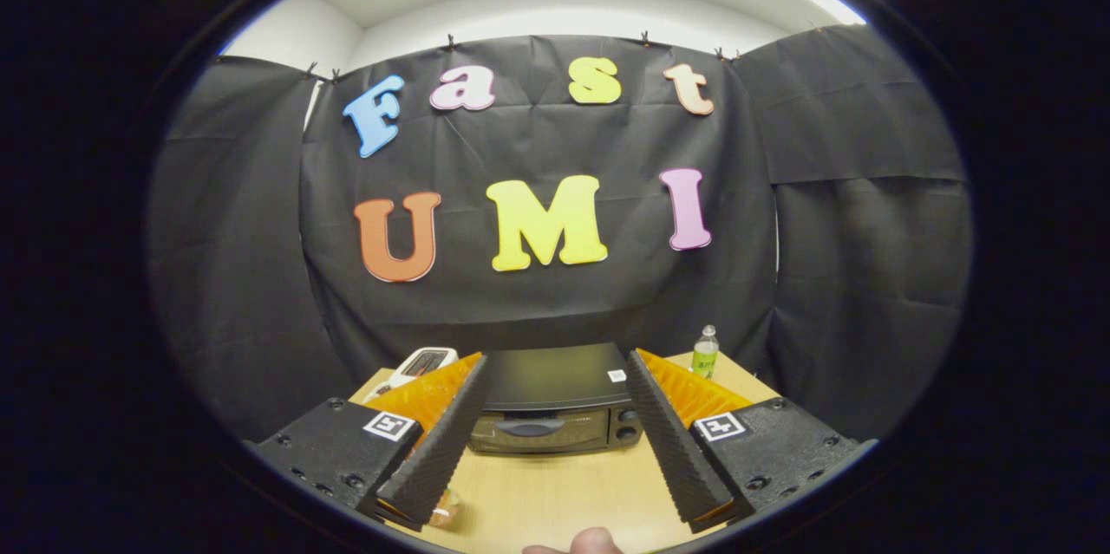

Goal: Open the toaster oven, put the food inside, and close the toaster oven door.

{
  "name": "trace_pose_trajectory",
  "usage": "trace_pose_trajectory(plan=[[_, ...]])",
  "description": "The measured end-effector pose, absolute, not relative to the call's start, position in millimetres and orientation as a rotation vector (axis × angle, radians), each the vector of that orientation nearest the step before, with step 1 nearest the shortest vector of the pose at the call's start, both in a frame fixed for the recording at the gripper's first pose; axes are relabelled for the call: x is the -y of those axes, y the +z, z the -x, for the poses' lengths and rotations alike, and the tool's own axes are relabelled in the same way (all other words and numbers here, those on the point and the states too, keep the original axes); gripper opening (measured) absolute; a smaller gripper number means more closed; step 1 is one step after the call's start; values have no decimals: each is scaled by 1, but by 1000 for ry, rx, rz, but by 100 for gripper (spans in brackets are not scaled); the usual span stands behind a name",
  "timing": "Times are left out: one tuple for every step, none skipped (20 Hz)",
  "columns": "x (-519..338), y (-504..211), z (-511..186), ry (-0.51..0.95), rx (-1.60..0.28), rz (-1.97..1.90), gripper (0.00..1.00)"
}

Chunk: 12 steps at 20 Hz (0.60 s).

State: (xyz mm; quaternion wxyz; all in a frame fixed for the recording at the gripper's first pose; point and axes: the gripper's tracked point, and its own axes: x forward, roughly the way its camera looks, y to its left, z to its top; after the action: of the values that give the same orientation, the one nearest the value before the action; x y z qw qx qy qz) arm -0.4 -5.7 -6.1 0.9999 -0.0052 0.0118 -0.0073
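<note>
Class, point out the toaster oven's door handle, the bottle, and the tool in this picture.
toaster oven door handle [530, 427]: gripper view, middle of the handle bar.
bottle [706, 356]: gripper view, its label.
tool [555, 498]: gripper view, midway between its open fingertips, holding nothing.

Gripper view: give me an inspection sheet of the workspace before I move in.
Surface: wooden table, bare ahead of the fingers.
Job's things: toaster oven beyond the fingers, door shut, handle facing the gripper; food item by one fingertip, mostly hidden.
Clutter: bottle beside the oven at the back; white device on the other side, partly hidden.
Grippers: gripper open, holding nothing, above the table.
Cables: nothing seen.
Surroundings: black cloth behind the table; a fingertip at the near edge.
</note>
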Motion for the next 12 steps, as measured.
trace_pose_trajectory(plan=[[5,-8,-1,-12,-27,10,100],[5,-8,-1,-11,-29,11,100],[5,-9,-2,-11,-30,11,100],[5,-9,-2,-10,-31,10,100],[4,-9,-2,-9,-31,10,100],[4,-10,-3,-7,-33,9,100],[3,-10,-4,-6,-34,9,100],[3,-11,-5,-4,-36,9,100],[3,-12,-5,-2,-38,9,100],[2,-12,-6,-1,-39,9,100],[3,-14,-7,0,-41,9,100],[3,-15,-8,1,-45,7,100]])
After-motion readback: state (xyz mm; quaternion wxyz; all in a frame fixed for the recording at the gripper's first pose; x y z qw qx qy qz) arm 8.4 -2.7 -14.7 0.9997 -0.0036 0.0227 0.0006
